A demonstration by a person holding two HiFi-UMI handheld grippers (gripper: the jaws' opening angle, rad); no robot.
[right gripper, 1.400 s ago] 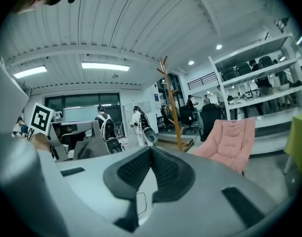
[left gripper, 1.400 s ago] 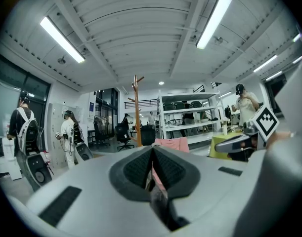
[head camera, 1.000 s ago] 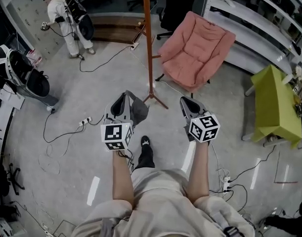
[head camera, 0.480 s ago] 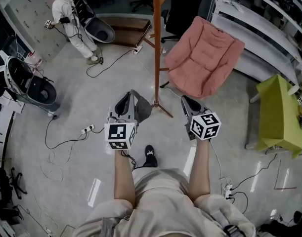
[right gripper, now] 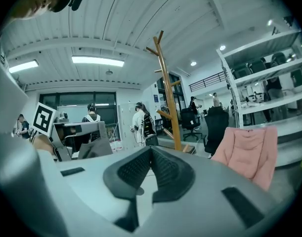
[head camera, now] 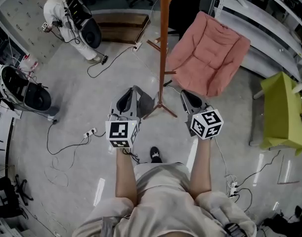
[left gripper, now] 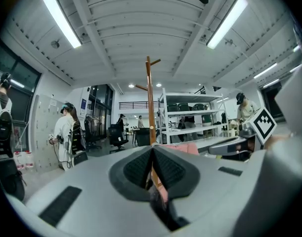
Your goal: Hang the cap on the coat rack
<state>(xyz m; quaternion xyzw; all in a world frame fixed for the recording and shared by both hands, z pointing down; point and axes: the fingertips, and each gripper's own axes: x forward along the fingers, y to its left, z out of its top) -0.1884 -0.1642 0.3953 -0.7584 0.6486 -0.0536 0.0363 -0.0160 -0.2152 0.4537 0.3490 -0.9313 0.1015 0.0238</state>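
Observation:
The wooden coat rack (head camera: 163, 43) stands straight ahead, its feet (head camera: 159, 107) showing between my two grippers in the head view. My left gripper (head camera: 127, 95) is shut on the grey cap (head camera: 144, 102), which hangs off its right side. In the left gripper view the jaws (left gripper: 151, 150) are pressed together over dark cap fabric (left gripper: 163, 209), and the coat rack pole (left gripper: 151, 102) rises right behind them. My right gripper (head camera: 187, 95) is shut with nothing in it. Its jaws (right gripper: 151, 150) meet at the tips, with the coat rack (right gripper: 167, 90) just beyond.
A pink armchair (head camera: 210, 53) sits right of the rack and a yellow-green table (head camera: 281, 112) further right. Metal shelving (head camera: 262, 19) runs along the back right. A person (head camera: 62, 14) stands at the far left. Cables and a power strip (head camera: 89, 131) lie on the floor.
The coat rack has come closer and now stands between the two grippers in the head view. Both grippers stay shut, the left one still holding the cap.

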